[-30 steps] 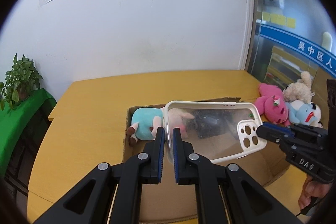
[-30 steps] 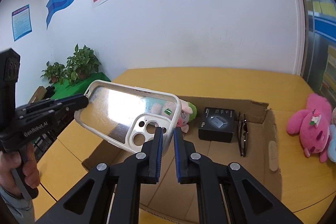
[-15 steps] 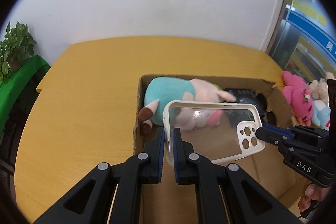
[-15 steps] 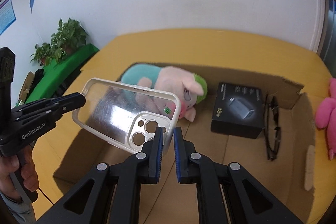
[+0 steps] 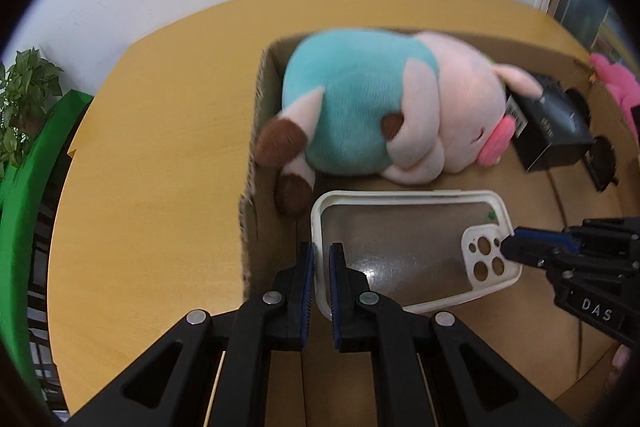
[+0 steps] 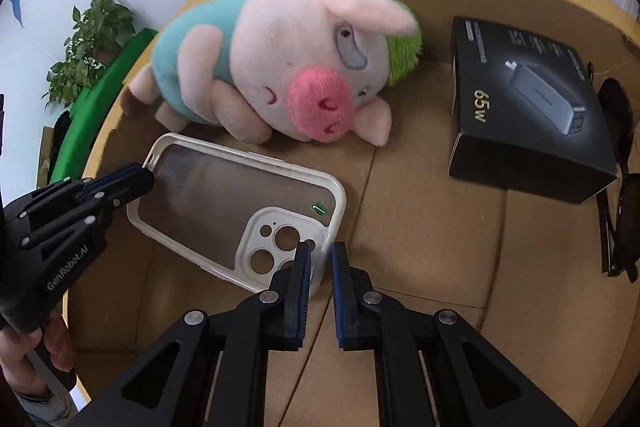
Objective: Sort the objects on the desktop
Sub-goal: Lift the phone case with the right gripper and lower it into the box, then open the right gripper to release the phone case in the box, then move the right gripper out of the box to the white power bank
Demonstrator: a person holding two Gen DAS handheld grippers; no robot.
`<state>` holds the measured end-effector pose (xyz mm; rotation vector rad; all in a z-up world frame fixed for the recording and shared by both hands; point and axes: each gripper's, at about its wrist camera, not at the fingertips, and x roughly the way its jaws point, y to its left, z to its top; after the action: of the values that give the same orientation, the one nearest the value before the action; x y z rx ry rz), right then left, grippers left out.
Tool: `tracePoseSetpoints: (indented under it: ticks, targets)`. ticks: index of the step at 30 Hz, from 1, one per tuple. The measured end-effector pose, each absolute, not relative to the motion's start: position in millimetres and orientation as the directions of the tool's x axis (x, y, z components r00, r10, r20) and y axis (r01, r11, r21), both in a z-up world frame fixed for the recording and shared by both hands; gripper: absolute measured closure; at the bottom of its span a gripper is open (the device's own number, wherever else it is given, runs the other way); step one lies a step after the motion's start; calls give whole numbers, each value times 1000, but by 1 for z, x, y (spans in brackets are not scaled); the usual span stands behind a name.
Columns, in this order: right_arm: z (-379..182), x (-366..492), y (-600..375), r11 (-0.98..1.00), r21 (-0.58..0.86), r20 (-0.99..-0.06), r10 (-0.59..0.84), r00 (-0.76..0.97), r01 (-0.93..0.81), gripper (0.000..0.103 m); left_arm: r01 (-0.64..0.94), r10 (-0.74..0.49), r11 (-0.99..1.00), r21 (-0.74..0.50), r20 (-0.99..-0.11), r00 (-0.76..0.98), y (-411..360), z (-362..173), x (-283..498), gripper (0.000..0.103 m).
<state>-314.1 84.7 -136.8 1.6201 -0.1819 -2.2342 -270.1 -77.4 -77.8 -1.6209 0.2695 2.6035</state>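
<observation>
Right now I have both grippers on one object: a clear phone case (image 5: 404,251) with a white rim, held low inside the cardboard box (image 5: 256,131). My left gripper (image 5: 322,259) has its blue-padded fingers (image 5: 307,279) drawn close together on the plain short end of the case, the white rim sitting between them. My right gripper (image 6: 320,259) is at the opposite end, by the camera cut-outs; its fingers are nearly closed around the rim at that corner, though from its own wrist view the rim sits against the left finger and I cannot tell whether the right one touches it. In the left wrist view that gripper's tip (image 5: 516,247) meets the case just beside the lens holes. The case lies roughly level, close above the box floor; whether it touches the cardboard I cannot tell. Just beyond it lies a plush pig (image 6: 280,67) in a teal shirt, on its side, pink snout turned toward the case, its brown feet near the box's left wall. To the right of the pig sits a black charger box (image 6: 524,111) marked 65w, and beside that, against the right-hand side, a pair of dark sunglasses (image 6: 624,187). The box rests on a yellow wooden table (image 5: 152,155). A pink plush toy (image 5: 616,83) shows past the box's far right corner, and a potted plant (image 5: 24,99) stands off the table's left edge.
</observation>
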Motion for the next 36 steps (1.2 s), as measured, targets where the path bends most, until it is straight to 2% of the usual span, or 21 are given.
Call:
tracePoseSetpoints:
  ticks: [6,9,11,13,15,16,18,21,26,28,31,36]
  targets:
    - [-140,-311,79,-918,321,-890,-376,-258,233,90,-140,-147,-965,222,-899,-413,-65,-82,-273,96]
    - [-122,-301,87,-911,334,-868,-398,-298,244,88,-137,-106,-975,173,-912,-396,-70,-76,-265,96]
    - [-95,-282,101,-892,373,-811,-447,-377,255,76,-123,-79,-982,142,-906,-416,-78,-66,-253,90]
    - [-64,-251,118,-885,375,-751,-464,-469,276,53,-113,-13,-991,71,-894,-448,-91,-53,-233,88]
    - [-41,-218,132,-875,378,-697,-484,-530,302,40,-98,28,-995,22,-877,-479,-101,-43,-208,77]
    - [-32,-195,142,-876,366,-674,-482,-560,313,34,-107,52,-994,1,-870,-490,-103,-41,-197,75]
    - [-25,-164,154,-891,329,-662,-453,-597,311,29,-127,75,-992,-13,-864,-499,-104,-43,-175,71]
    - [-38,-128,181,-926,261,-691,-376,-618,272,29,-157,78,-988,0,-870,-486,-101,-57,-149,71]
    - [-80,-101,224,-975,125,-793,-209,-572,182,29,-152,95,-988,-25,-874,-476,-97,-67,-130,71]
    - [-79,-92,243,-976,153,-770,-216,-600,156,29,-145,133,-987,-73,-878,-459,-97,-67,-127,71]
    - [-72,-86,249,-989,64,-772,-132,-622,131,28,-153,98,-988,-29,-879,-466,-92,-68,-121,71]
    - [-75,-87,258,-985,103,-760,-170,-628,141,28,-148,120,-987,-57,-880,-459,-90,-67,-111,71]
